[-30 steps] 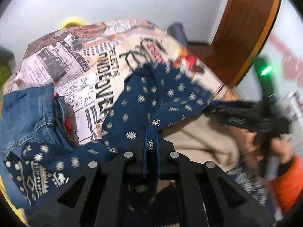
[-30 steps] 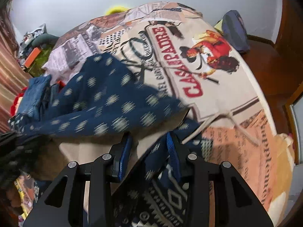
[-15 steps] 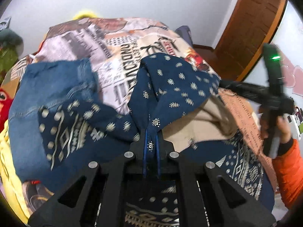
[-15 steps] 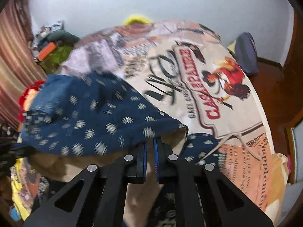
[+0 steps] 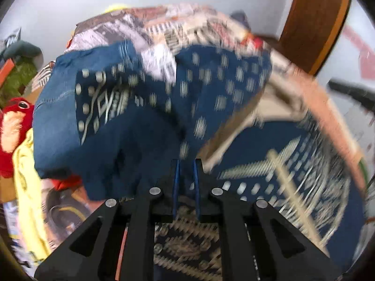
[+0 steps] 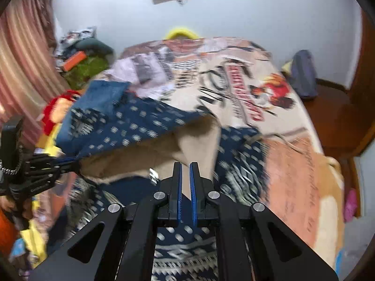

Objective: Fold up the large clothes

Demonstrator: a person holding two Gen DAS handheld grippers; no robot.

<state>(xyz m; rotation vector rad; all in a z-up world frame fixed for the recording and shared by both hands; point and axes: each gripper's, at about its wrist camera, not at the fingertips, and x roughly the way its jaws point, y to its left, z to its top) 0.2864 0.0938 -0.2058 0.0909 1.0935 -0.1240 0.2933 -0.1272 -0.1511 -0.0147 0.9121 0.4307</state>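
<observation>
A navy hoodie with white patterns and a beige fleece lining (image 5: 211, 98) lies on the bed, its hood lifted; it also shows in the right wrist view (image 6: 131, 128). My left gripper (image 5: 186, 164) is shut on the hood's navy edge; it shows at the left of the right wrist view (image 6: 68, 160). My right gripper (image 6: 185, 166) is shut on the beige lining (image 6: 196, 140) at the hood's other side. The frames are motion-blurred.
The bed has a printed cover (image 6: 246, 89). Blue jeans (image 5: 61, 107), a yellow garment (image 5: 25, 175) and a red plush toy (image 5: 14, 121) lie at the left. A dark bag (image 6: 303, 75) sits by the far right corner. A wooden door (image 5: 314, 23) stands at the right.
Both grippers have risen and pulled back with the hood. The right gripper closed on the lining a second ago. More of the hoodie's patterned body now shows below.
</observation>
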